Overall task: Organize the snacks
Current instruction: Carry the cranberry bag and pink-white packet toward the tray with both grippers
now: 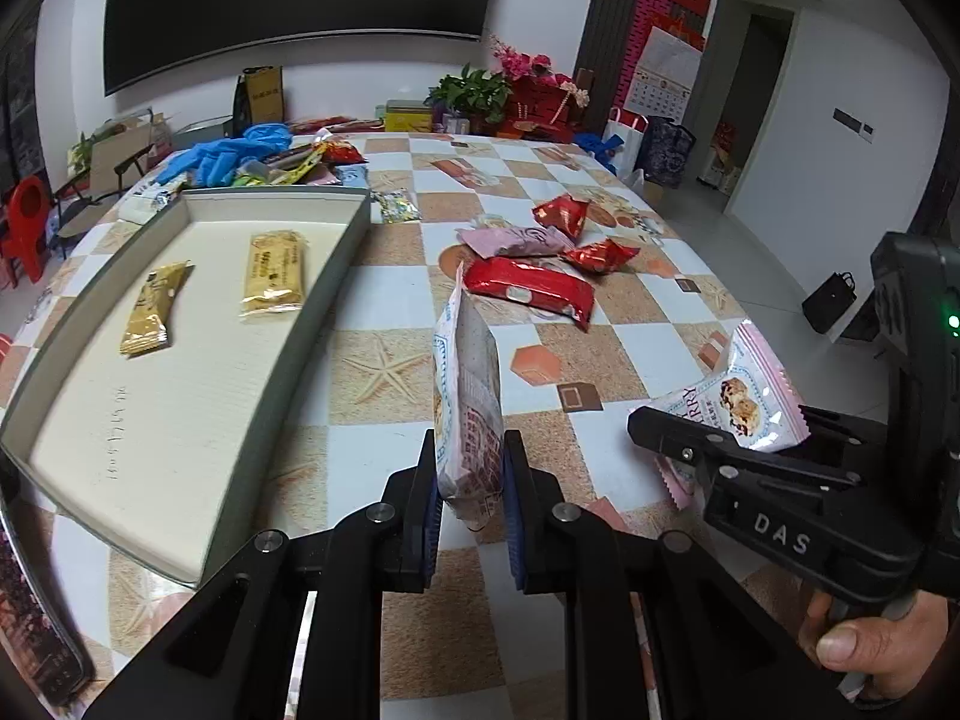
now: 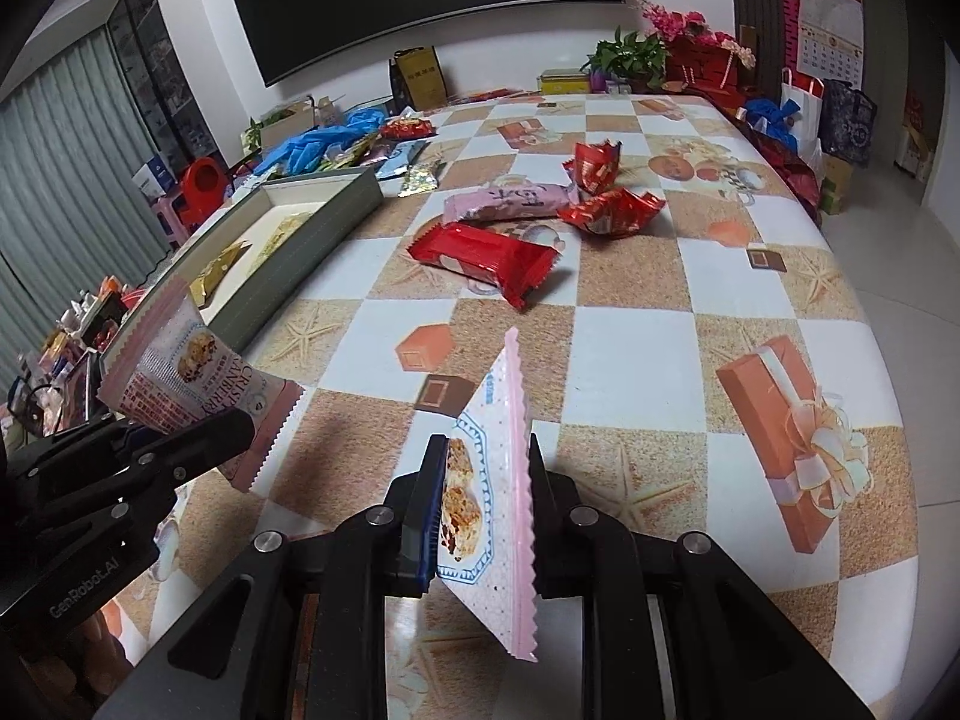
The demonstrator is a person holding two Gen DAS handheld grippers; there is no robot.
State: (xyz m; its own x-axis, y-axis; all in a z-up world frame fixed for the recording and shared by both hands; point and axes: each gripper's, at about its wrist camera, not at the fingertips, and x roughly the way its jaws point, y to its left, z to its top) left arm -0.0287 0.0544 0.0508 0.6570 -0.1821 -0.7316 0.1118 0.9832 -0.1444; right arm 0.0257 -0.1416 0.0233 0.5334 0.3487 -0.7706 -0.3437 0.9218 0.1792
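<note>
Pinching crinkly pink-and-white snack packets with serrated edges, left gripper (image 1: 469,480) clamped on one packet (image 1: 468,396), right gripper (image 2: 486,510) on another (image 2: 498,480), above glossy checkered tabletop (image 2: 630,360), shallow rectangular tray (image 1: 288,372) alongside.

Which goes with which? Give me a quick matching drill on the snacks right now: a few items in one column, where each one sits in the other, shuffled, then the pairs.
Items
1. two yellow bars
2. long red pack
3. pink-edged cranberry pack
4. blue gloves

Places
A. pinched in the right gripper
B. lying in the tray
C. heaped at the table's far left
D. loose on the tablecloth at mid-table

Pairs: 1-B, 2-D, 3-A, 4-C
</note>
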